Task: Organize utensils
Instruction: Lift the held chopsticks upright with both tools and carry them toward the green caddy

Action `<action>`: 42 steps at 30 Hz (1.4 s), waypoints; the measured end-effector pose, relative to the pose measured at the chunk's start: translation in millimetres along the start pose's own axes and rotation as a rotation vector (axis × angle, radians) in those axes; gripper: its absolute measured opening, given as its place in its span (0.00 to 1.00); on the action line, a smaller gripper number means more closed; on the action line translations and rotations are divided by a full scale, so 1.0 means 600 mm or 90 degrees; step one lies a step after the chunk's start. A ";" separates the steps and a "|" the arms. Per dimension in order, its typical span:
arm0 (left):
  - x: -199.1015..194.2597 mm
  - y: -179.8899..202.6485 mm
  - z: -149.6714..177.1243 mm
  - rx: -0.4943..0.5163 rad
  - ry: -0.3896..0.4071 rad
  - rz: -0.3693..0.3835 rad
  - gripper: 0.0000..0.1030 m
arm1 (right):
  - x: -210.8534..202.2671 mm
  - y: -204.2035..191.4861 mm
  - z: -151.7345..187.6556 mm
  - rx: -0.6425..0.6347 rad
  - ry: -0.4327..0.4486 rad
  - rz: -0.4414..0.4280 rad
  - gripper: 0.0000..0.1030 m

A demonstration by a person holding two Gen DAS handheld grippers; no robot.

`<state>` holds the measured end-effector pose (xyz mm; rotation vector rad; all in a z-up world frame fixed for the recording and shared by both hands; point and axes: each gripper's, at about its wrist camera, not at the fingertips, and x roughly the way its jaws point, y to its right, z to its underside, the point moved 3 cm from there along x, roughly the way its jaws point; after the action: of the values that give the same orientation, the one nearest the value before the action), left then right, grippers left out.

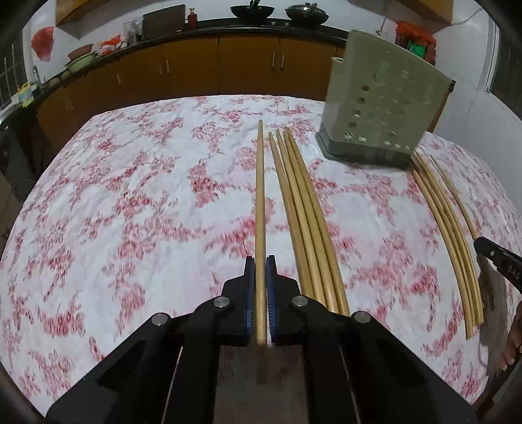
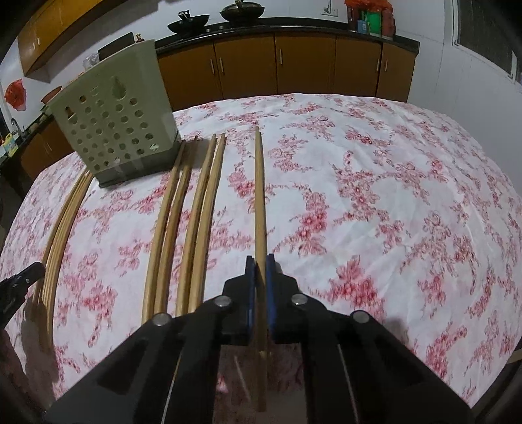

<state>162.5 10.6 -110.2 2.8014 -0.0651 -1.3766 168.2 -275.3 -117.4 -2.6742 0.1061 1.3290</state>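
Observation:
My left gripper (image 1: 260,261) is shut on a wooden chopstick (image 1: 260,195) that points forward over the floral cloth. Three loose chopsticks (image 1: 303,212) lie just right of it. My right gripper (image 2: 260,259) is shut on another wooden chopstick (image 2: 260,195). Several loose chopsticks (image 2: 186,221) lie to its left, and another bundle (image 2: 60,221) lies further left. The grey-green perforated utensil holder (image 1: 385,101) stands upright at the back right in the left wrist view, and at the back left in the right wrist view (image 2: 114,120). The right gripper's tip (image 1: 499,261) shows at the left view's right edge.
The table has a white cloth with red flowers (image 1: 130,195). Brown kitchen cabinets (image 2: 306,65) with a dark counter run behind the table, with pans (image 1: 251,11) on top. More chopsticks (image 1: 456,234) lie right of the holder in the left wrist view.

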 end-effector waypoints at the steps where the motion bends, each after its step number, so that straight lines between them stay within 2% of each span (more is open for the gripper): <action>1: 0.004 -0.001 -0.005 -0.001 0.000 -0.002 0.08 | 0.004 0.001 -0.005 0.002 -0.001 0.000 0.08; 12: 0.011 -0.006 -0.017 0.009 0.016 0.001 0.08 | 0.024 -0.002 -0.025 -0.027 0.033 0.026 0.08; 25: 0.000 -0.001 -0.005 0.012 0.017 0.008 0.08 | 0.014 0.001 -0.012 -0.028 0.033 0.024 0.08; 28: -0.003 -0.001 -0.008 0.013 0.014 0.017 0.08 | 0.002 0.006 -0.015 -0.019 0.036 0.009 0.08; 36: -0.063 -0.009 -0.047 0.010 0.079 0.020 0.07 | -0.067 0.011 -0.050 -0.024 0.096 0.005 0.08; 42: -0.117 -0.028 -0.086 -0.022 0.144 0.023 0.07 | -0.125 0.013 -0.080 -0.010 0.161 -0.008 0.08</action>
<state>161.4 30.6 -23.8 2.8890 -0.0865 -1.0355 159.4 -291.4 -29.9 -2.8385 0.1090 0.9856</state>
